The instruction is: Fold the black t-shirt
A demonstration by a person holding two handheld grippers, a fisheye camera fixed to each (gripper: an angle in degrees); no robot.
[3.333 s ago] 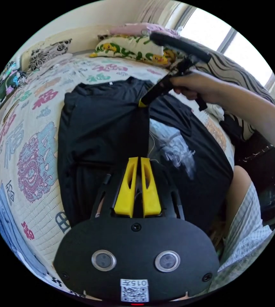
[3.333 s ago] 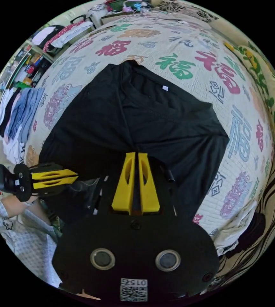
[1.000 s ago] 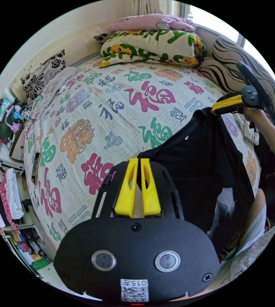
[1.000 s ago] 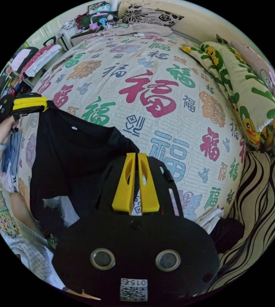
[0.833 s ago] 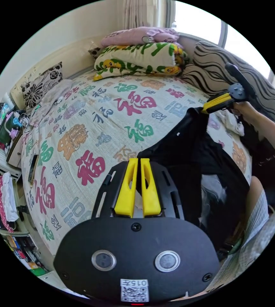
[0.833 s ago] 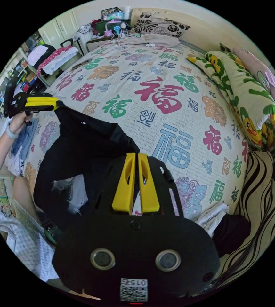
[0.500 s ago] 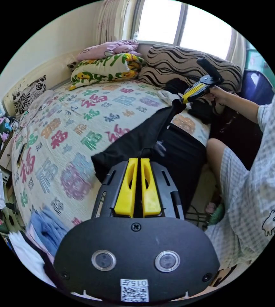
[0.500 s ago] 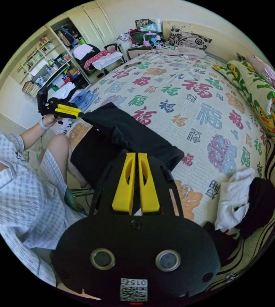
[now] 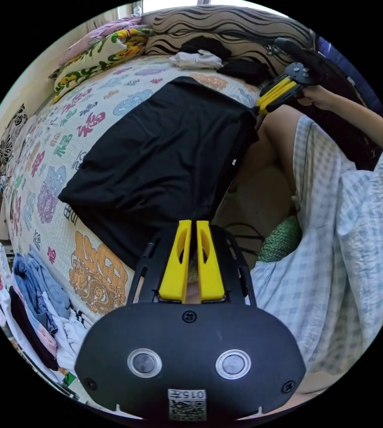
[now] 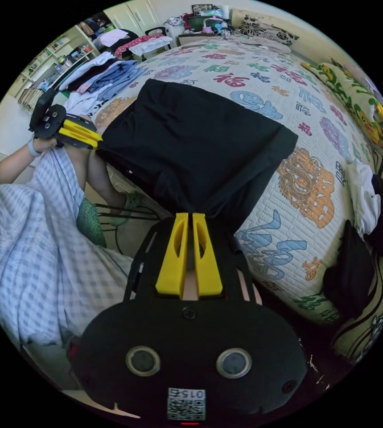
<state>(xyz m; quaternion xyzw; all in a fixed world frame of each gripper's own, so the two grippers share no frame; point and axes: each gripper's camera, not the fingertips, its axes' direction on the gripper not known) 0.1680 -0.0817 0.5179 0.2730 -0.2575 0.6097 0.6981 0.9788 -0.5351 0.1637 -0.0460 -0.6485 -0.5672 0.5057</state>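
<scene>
A patterned bedspread [image 9: 97,272] covers the bed; the black t-shirt [image 9: 164,147] lies mid-frame, near edge overhanging, pinched by left gripper [image 9: 191,225] and right gripper [image 10: 185,217]. Uneven tugs could drag it off.

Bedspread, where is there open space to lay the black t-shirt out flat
The bedspread lies bare beyond the black t-shirt, toward the floral pillow, and between the shirt and the duck-print pillow. Crowded spots: the folded clothes stack and the white and black garments by the striped cushion.
</scene>
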